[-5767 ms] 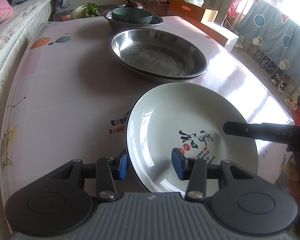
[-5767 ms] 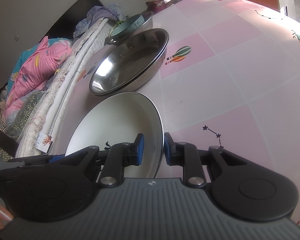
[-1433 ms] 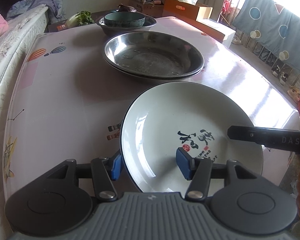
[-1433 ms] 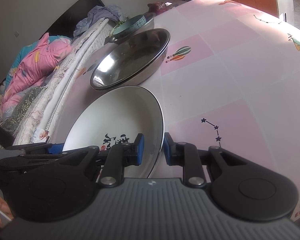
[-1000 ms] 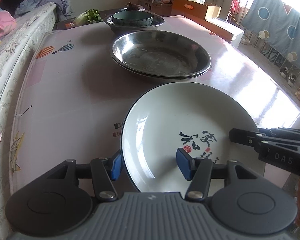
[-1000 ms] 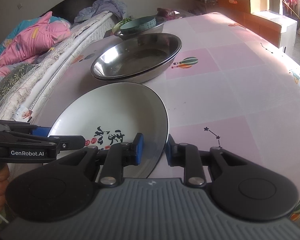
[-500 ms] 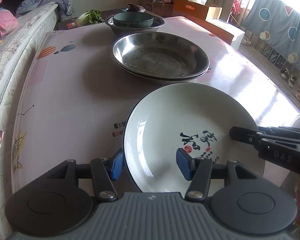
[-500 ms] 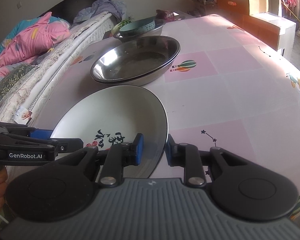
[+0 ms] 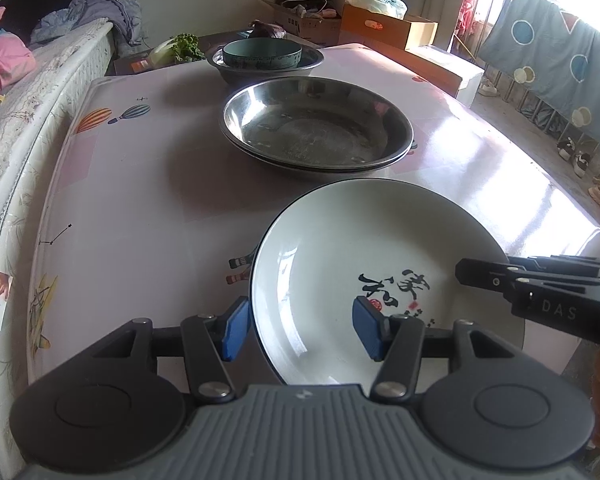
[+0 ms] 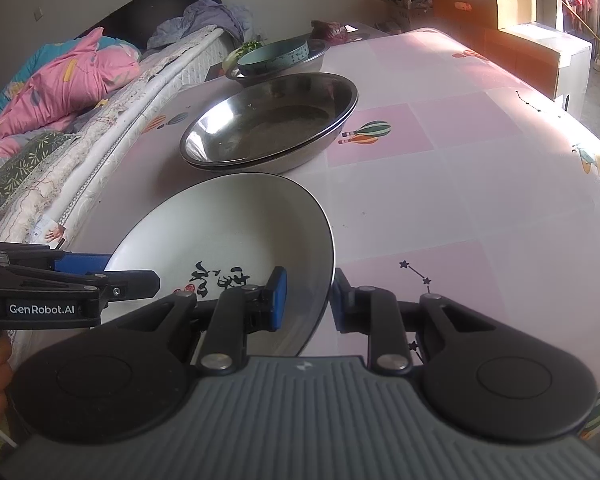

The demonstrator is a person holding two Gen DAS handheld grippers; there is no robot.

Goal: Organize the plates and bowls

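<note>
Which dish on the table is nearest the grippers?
The white plate with black calligraphy and a dark rim: both grippers straddle its edge. The stacked steel basins sit farther back, and the teal bowl in a steel bowl farthest.

white plate near rim hidden behind both tongs' bodies.

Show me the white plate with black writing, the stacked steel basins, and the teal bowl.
White plate with black writing [image 9: 340, 240]: left wrist view, bare inner surface.
Stacked steel basins [image 9: 316, 136]: left wrist view, top basin's floor.
Teal bowl [image 10: 276, 58]: right wrist view, outer wall.
</note>
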